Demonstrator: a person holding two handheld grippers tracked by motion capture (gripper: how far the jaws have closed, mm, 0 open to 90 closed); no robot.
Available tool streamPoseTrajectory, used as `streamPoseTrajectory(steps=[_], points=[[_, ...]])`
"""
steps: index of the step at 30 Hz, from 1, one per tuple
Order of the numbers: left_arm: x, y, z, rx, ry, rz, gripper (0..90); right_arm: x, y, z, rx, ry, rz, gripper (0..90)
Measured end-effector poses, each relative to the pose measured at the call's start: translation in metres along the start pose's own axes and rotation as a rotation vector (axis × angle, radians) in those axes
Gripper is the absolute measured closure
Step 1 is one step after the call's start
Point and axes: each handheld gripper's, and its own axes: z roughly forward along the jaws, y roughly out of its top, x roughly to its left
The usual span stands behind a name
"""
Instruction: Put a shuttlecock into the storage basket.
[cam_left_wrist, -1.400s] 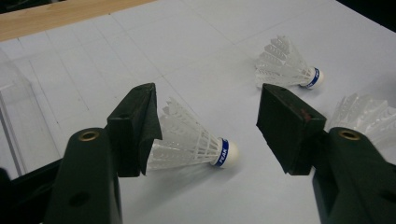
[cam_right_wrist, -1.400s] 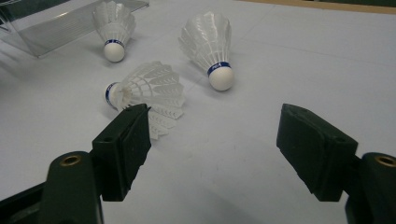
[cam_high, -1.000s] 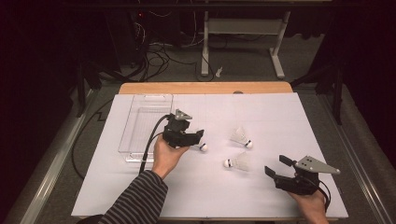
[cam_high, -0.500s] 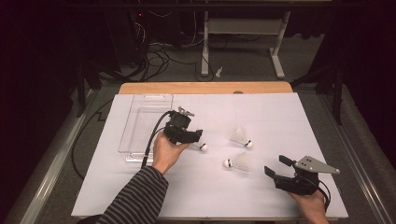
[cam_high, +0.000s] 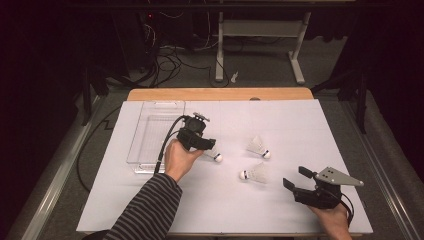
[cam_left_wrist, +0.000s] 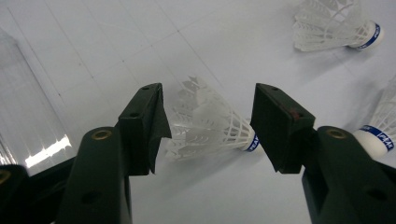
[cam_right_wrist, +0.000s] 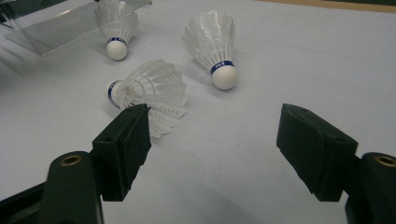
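Left tool (cam_high: 207, 146) has edged closer over nearest shuttlecock (cam_left_wrist: 210, 122), jaws apart astride it, unclamped; grasp likely imminent. Right tool (cam_high: 296, 179) stays idle on tabletop (cam_high: 300, 125), jaws apart.

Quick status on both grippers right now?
Left gripper: open, jaws either side of a white feather shuttlecock lying on the table.
Right gripper: open, holding nothing.

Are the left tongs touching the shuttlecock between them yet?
Cannot tell. In the left gripper view the left tongs stand open around the shuttlecock; its feathers meet one pad's edge, its cork nears the other, no clear gap or contact.
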Motion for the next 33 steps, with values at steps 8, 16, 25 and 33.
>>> streamPoseTrajectory(steps=[8, 16, 25, 33], points=[[0.005, 0.0, 0.005, 0.026, 0.019, -0.012, 47.2, 0.0, 0.0, 0.0, 0.001, 0.001, -0.001, 26.9], [0.008, 0.001, 0.011, 0.063, 0.017, -0.044, 49.4, 0.0, 0.0, 0.001, 0.002, 0.003, -0.004, 26.9], [0.011, 0.0, 0.015, 0.089, 0.013, -0.068, 52.3, 0.0, 0.0, 0.001, 0.002, 0.005, -0.007, 26.9], [0.012, -0.001, 0.016, 0.112, -0.001, -0.076, 58.9, 0.0, 0.0, 0.001, 0.003, 0.005, -0.008, 27.0]])
